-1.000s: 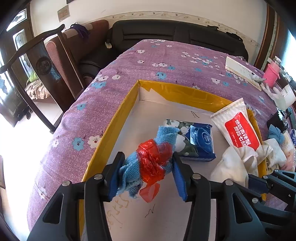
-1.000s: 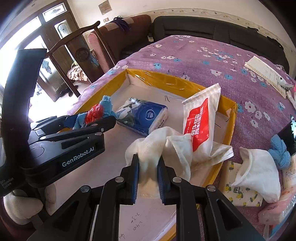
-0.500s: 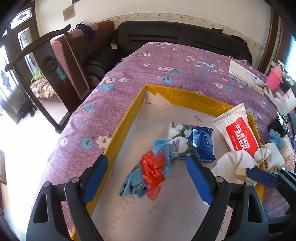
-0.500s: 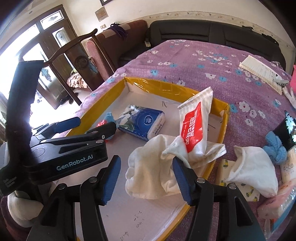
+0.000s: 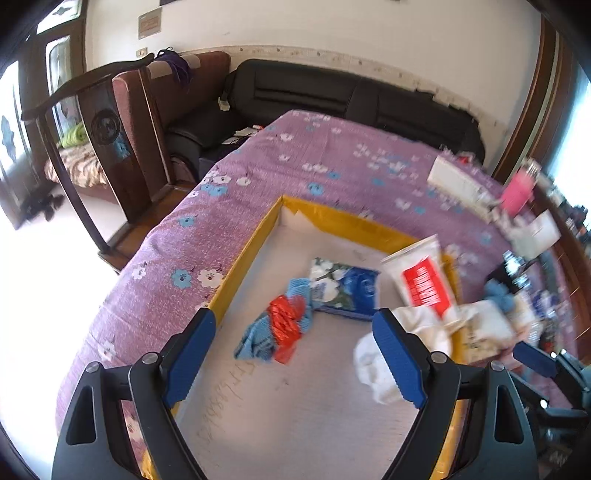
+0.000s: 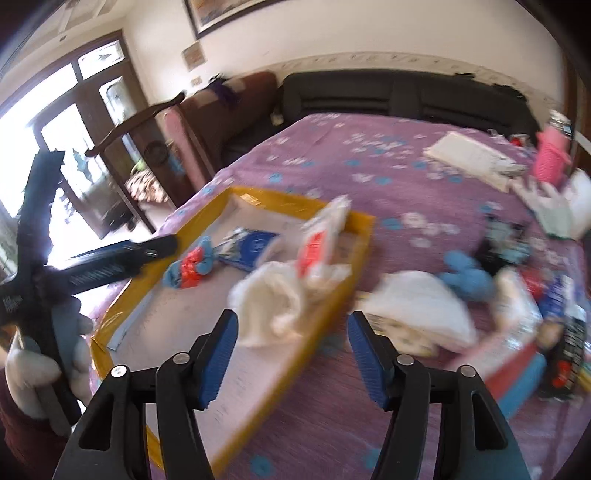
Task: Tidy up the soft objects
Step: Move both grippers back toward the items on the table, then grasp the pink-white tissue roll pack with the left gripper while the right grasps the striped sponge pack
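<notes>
Purple floral bedspread (image 5: 266,162) below: both bundles released into the yellow-rimmed tray (image 5: 343,219), blue-and-red cloth (image 5: 280,325) and white cloth (image 6: 273,299). Left gripper (image 5: 295,365) and right gripper (image 6: 291,354) gape empty, lifting away for more.

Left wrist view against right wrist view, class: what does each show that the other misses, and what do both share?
Only the left wrist view shows the left gripper with jaws open. Only the right shows the right gripper with jaws open and a framed picture on the wall. Both share the yellow-rimmed tray, the blue cloth with red wrap, the tissue pack and the white cloth.
</notes>
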